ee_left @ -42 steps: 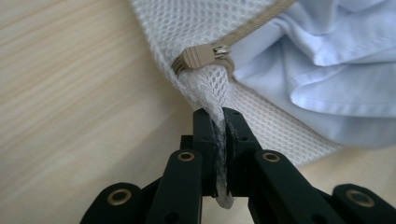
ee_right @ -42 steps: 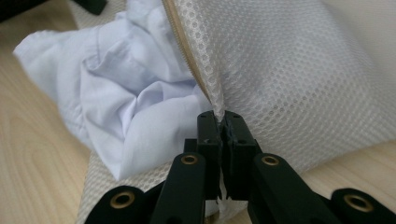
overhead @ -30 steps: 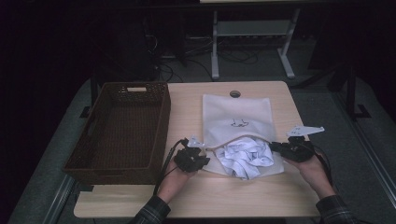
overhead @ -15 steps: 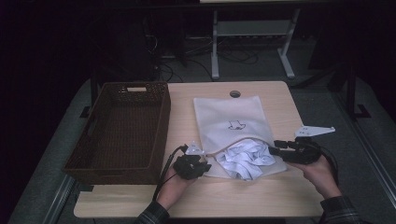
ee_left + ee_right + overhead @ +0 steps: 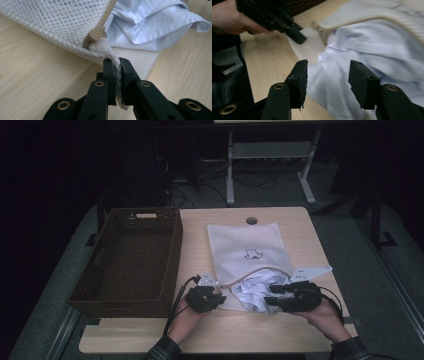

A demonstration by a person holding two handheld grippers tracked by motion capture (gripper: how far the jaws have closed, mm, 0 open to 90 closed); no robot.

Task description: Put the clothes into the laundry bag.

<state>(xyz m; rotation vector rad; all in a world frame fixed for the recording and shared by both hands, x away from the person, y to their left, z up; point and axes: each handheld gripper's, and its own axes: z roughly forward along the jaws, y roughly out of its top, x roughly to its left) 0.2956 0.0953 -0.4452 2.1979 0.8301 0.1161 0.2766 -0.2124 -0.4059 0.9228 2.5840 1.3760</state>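
Observation:
A white mesh laundry bag (image 5: 247, 245) lies flat on the wooden table (image 5: 300, 227), its zipped mouth toward the person. A pale blue shirt (image 5: 255, 287) spills out of that mouth. My left gripper (image 5: 217, 298) is shut on the bag's near left corner. In the left gripper view the pads (image 5: 118, 67) pinch the mesh just below the tan zipper pull (image 5: 96, 36). My right gripper (image 5: 270, 301) stands open over the shirt (image 5: 367, 45). Its jaws have just been opening, and its pads (image 5: 328, 75) grip nothing. The bag's right corner (image 5: 310, 271) lies loose on the table.
A dark woven basket (image 5: 132, 255) stands on the left half of the table, close beside the left hand. A round cable hole (image 5: 251, 220) sits at the table's far edge. Beyond the table are a metal frame and cables on the floor.
The right gripper let go of the bag's right corner, opened, and moved left to the shirt. The corner now lies on the table. The left gripper kept its hold.

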